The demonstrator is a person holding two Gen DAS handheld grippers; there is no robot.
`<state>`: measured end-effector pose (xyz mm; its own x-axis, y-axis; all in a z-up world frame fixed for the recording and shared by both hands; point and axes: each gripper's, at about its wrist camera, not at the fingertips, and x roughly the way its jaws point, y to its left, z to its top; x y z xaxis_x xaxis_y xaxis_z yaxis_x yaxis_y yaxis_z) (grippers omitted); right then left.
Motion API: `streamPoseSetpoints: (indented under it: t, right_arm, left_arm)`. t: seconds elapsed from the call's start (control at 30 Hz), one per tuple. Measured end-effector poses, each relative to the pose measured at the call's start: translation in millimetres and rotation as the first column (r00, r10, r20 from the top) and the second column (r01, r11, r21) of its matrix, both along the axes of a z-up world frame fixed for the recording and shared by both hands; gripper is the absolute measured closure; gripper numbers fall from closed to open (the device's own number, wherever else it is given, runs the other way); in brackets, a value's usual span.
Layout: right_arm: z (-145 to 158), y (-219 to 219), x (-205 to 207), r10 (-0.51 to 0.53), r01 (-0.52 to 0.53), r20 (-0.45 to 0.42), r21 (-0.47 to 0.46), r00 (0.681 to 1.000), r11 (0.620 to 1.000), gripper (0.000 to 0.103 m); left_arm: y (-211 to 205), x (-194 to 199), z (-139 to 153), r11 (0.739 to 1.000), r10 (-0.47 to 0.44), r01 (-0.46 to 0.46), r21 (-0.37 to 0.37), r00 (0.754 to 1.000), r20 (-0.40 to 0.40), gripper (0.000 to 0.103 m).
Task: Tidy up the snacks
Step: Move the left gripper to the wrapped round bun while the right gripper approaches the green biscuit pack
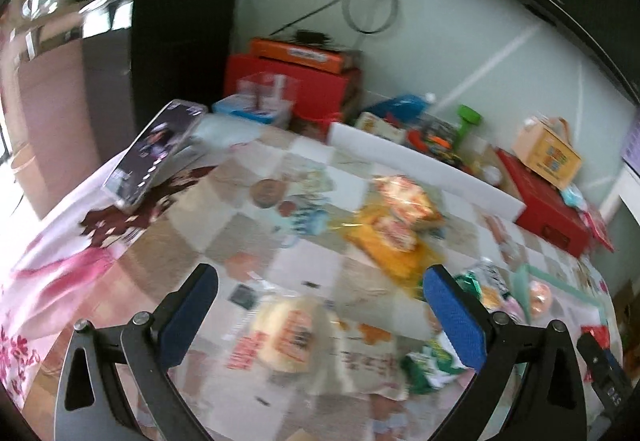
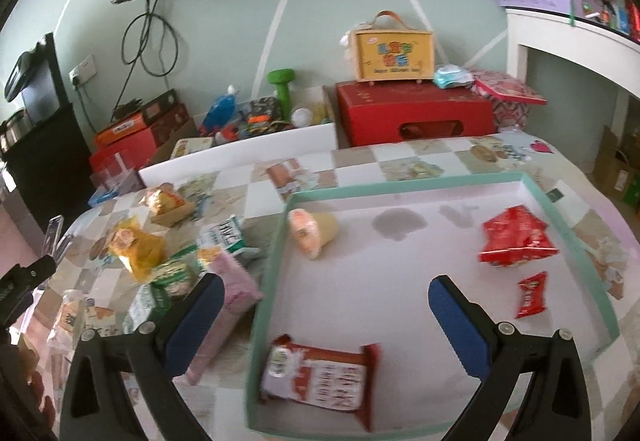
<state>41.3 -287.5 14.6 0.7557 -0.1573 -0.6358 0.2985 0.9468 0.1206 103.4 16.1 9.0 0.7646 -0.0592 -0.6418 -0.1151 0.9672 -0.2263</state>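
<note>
My left gripper point(image 1: 320, 305) is open above the table, over a clear packet with a round pale cake point(image 1: 290, 335). Yellow snack packets point(image 1: 394, 229) lie beyond it and a green packet point(image 1: 434, 363) lies by the right finger. My right gripper point(image 2: 326, 315) is open and empty over a mint-rimmed white tray point(image 2: 576, 241). In the tray lie a red-and-white packet point(image 2: 320, 377), a pink-topped cup snack point(image 2: 312, 231), a red bag point(image 2: 514, 235) and a small red packet point(image 2: 532, 293). Left of the tray lie a pink packet point(image 2: 226, 305), green packets point(image 2: 172, 277) and a yellow bag point(image 2: 138, 245).
A white foam board point(image 2: 240, 155) edges the table's far side. Behind it stand a red box point(image 2: 412, 113) with a yellow case point(image 2: 390, 53), a green dumbbell point(image 2: 284, 87) and toys. A phone point(image 1: 154, 149) leans at the left table end. A black cabinet point(image 1: 180, 41) stands by the wall.
</note>
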Motion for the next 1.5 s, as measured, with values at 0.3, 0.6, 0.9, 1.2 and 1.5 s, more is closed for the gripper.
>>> streamPoseSetpoints:
  t: [0.3, 0.6, 0.9, 1.2, 1.5]
  right_arm:
    - [0.5, 65.7, 32.0, 0.183, -0.186, -0.042, -0.076, 0.982, 0.980, 0.000]
    - [-16.7, 130.9, 56.9, 0.359, -0.379, -0.142, -0.150, 0.922, 0.913, 0.000]
    - [-41.7, 145.0, 64.7, 0.395, -0.433, -0.226, -0.158, 0.891, 0.887, 0.000]
    - [-55.1, 163.4, 60.2, 0.402, -0.479, -0.280, -0.320, 0.872, 0.817, 0.000]
    - [-56.7, 166.6, 59.1, 0.418, -0.490, -0.266, -0.343, 0.869, 0.801, 0.010]
  left_arm:
    - [23.7, 11.8, -22.1, 0.998, 0.054, -0.057, -0.032, 0.995, -0.081, 0.001]
    - [32.9, 21.5, -44.9, 0.998, 0.046, -0.056, -0.036, 0.972, -0.231, 0.001]
    - [21.8, 25.7, -54.6, 1.000, 0.019, -0.020, 0.000, 0.955, -0.297, 0.001]
    - [25.9, 24.4, -65.6, 0.998, 0.056, -0.065, -0.013, 0.932, -0.358, 0.001]
    - [26.4, 20.3, -60.5, 0.997, 0.065, -0.072, -0.006, 0.937, -0.344, 0.006]
